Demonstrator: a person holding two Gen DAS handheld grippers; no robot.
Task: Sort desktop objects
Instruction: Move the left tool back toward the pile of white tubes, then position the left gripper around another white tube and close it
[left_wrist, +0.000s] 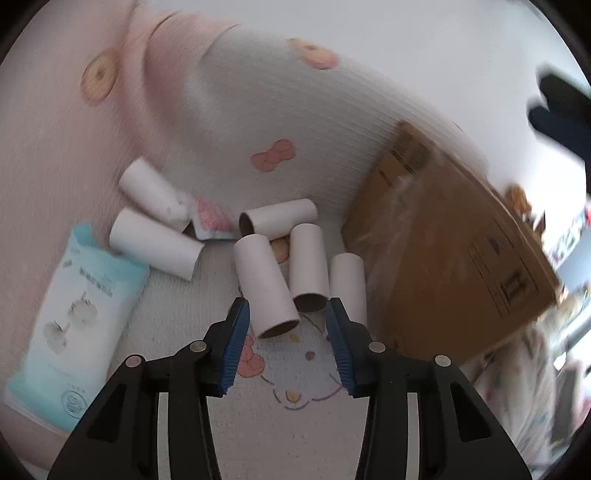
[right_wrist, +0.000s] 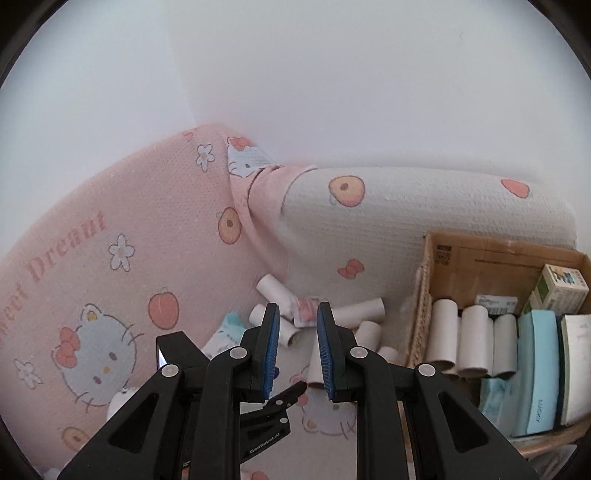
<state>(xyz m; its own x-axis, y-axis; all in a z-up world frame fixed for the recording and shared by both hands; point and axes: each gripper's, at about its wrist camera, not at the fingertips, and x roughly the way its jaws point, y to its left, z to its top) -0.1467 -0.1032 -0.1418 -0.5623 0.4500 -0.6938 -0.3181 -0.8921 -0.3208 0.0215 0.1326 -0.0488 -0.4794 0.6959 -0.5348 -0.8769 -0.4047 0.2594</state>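
Blue-padded fingers of the left gripper (left_wrist: 288, 314) stand spread apart and empty, pitched down over the cartoon-print sheet (left_wrist: 280, 424), with the open end of the nearest cardboard tube (left_wrist: 266, 284) lying just between their tips but not touching either pad. Beside that tube, toward the cardboard box (left_wrist: 443, 251), lie two more tubes (left_wrist: 309, 266) packed side by side, and a fourth (left_wrist: 279, 218) lies crosswise just beyond them. Farther from the box rest two more tubes (left_wrist: 155, 243), a small pink packet (left_wrist: 212, 221) and a pale blue tissue pack (left_wrist: 74, 317). The right gripper (right_wrist: 297, 349) hovers empty with its jaws drawn in as far as they seem to go, a narrow gap showing between the pads; in its view the box (right_wrist: 480, 258) already holds upright tubes (right_wrist: 474, 336). The likely trouble is crowding: closing here could pinch the neighbouring tube as well or crush the thin cardboard, and a grip at the very rim may let the tube swing or slip out.
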